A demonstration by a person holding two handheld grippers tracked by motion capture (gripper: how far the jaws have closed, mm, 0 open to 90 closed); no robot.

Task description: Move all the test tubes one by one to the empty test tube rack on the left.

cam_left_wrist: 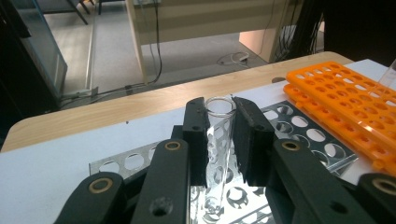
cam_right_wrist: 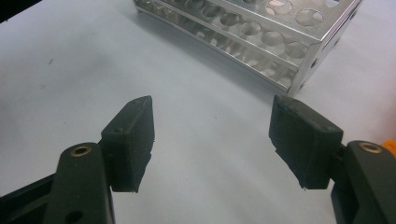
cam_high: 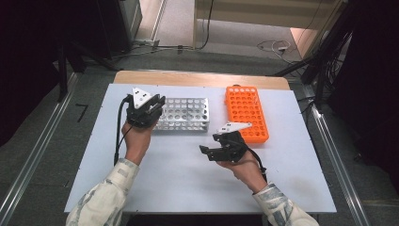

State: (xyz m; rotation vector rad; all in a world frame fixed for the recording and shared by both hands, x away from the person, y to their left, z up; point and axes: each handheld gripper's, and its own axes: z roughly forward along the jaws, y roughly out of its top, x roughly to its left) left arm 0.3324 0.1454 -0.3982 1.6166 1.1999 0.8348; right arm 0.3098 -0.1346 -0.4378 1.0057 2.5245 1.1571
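Note:
In the left gripper view a clear glass test tube (cam_left_wrist: 218,135) stands upright between the black jaws, and my left gripper (cam_left_wrist: 219,122) is shut on it. Its lower end reaches down among the holes of the silver metal rack (cam_left_wrist: 299,130). From above, the left gripper (cam_high: 149,109) hovers over the left end of that metal rack (cam_high: 186,114). My right gripper (cam_high: 205,151) is held in front of the rack, pointing left, jaws apart. In its own view the right gripper (cam_right_wrist: 212,140) is open over bare white table with nothing between the pads.
An orange plastic tube rack (cam_high: 246,113) lies to the right of the metal one, with its corner (cam_left_wrist: 345,93) also in the left gripper view. The white table top (cam_high: 188,179) has a wooden strip (cam_high: 197,78) along its far edge. Floor cables lie beyond.

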